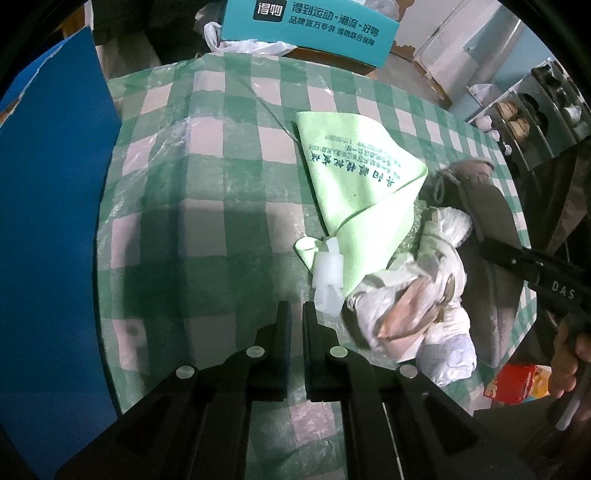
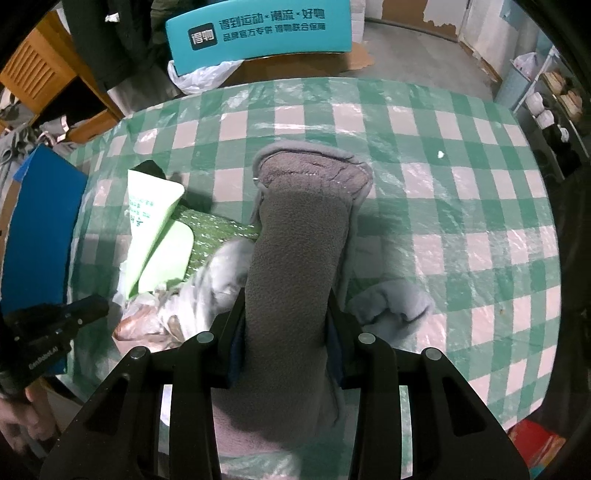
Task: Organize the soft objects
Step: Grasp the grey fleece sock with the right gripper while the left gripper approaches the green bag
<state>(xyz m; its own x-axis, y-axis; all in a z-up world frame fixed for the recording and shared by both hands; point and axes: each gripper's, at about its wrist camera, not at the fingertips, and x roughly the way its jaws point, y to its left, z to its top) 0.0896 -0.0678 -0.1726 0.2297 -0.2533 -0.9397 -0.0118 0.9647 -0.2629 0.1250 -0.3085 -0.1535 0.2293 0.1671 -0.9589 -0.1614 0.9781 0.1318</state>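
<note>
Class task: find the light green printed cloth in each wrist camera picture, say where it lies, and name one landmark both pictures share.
Left wrist: the green cloth lies centre-right, beyond the shut left claw.
Right wrist: green cloth at left, beside the grey fleece.
Shared landmark: the teal box beyond the table.

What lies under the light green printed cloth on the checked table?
The green cloth lies partly over a sparkly green bubble-wrap sheet and touches the crumpled white plastic bag. How far the sheet extends beneath it, or anything else under it, is covered.
</note>
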